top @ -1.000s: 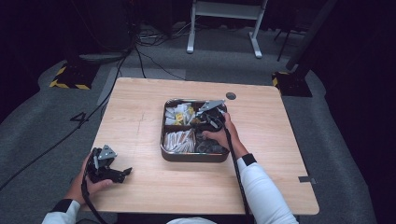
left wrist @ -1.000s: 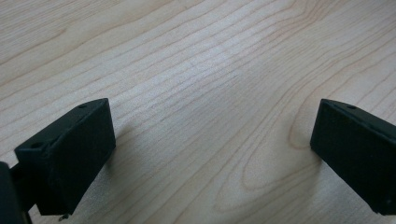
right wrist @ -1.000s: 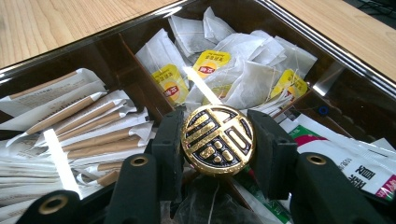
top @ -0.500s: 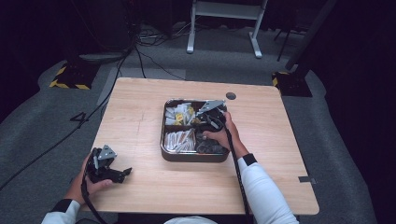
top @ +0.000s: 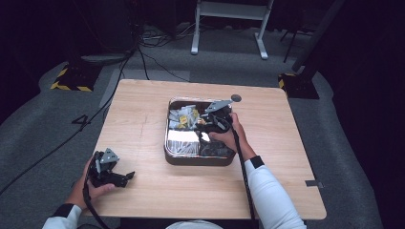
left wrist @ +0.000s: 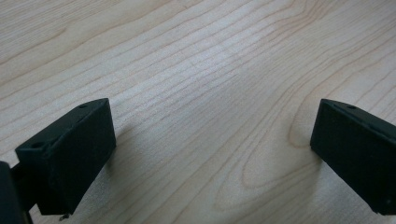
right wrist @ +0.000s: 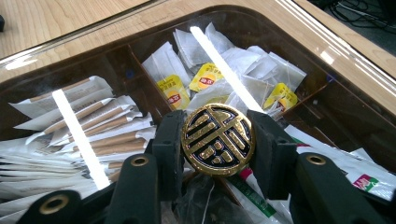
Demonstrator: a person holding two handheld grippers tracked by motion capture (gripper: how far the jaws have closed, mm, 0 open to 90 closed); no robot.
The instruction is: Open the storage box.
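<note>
A dark compartment box (top: 196, 160) stands mid-table under a clear lid (right wrist: 299, 37) that mirrors the light strips. My right gripper (right wrist: 217, 142) is shut on the lid's round gold-and-black knob (right wrist: 217, 126); in the high view that right gripper (top: 208, 125) sits over the box's middle. Under the lid lie yellow-tagged tea bags (right wrist: 205, 81), paper-wrapped sticks (right wrist: 93, 126) and sachets (right wrist: 369, 179). My left gripper (left wrist: 212, 158) is open just above bare wood, and the high view puts the left gripper (top: 125, 177) near the table's front left corner.
The wooden table (top: 138, 114) has bare wood left of and behind the box. A small dark disc (top: 236, 98) lies beyond the box's far right corner. Cables (top: 143, 52) and a white stand (top: 229, 28) are on the floor beyond the table.
</note>
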